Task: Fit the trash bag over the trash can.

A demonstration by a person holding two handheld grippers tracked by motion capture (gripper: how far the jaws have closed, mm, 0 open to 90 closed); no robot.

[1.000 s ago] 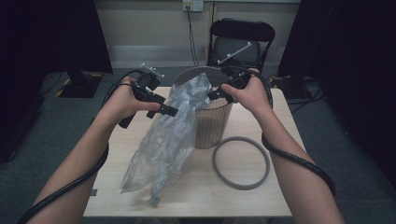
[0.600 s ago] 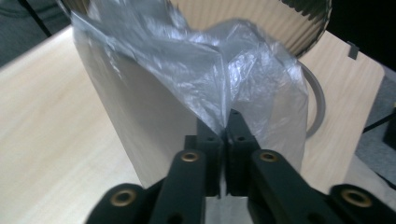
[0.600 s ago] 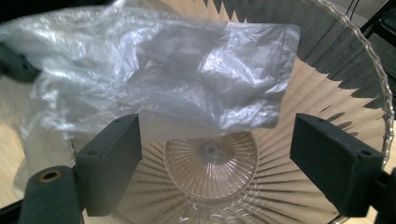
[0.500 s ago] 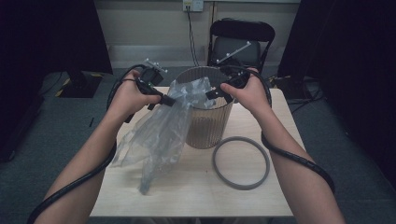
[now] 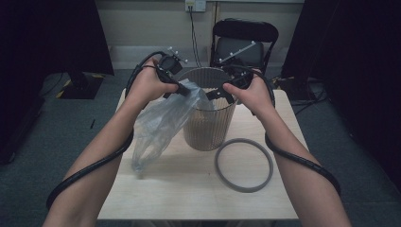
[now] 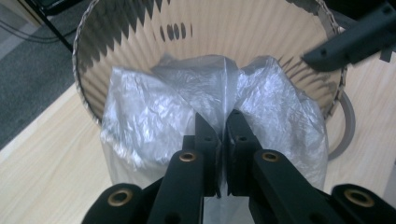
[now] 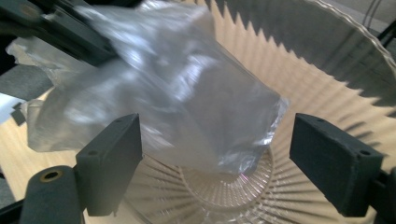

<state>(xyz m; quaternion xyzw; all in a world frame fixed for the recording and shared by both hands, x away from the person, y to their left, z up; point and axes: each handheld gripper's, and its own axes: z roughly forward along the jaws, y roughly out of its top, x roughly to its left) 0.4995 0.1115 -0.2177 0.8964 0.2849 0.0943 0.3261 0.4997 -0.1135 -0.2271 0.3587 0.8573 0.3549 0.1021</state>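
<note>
Two tools at work: both meet over the mouth of one ribbed bin, a clear bag hanging between them.

High view, bag: the plastic bag has its top edge over the near-left rim of the bin, while most of its length trails down outside, toward the near left, its tail just above the tabletop.
High view, left tool: the left tool holds the bag's top at the bin's left rim.
High view, right tool: the right tool sits at the right rim, just beside the bag's leading edge; the bag lies to its left.
High view, ring: a grey ring lies flat on the tabletop, near and right of the bin, apart from both hands.

Left gripper view, state: the left tool has its jaws pressed together, pinching a fold of the bag.
Left gripper view, bag: its crumpled top bulges into the bin mouth.

Right gripper view, state: the right tool is spread wide, empty, the bag blurred between and beyond its jaws, over the bin's ribbed interior.

Judgement: the right tool seems nearest the free edge, so it looks placed to catch it and draw the mouth rightward.

Surface and room: pale wooden tabletop, grey floor, a black chair beyond the far edge, dark curtains either side.
</note>
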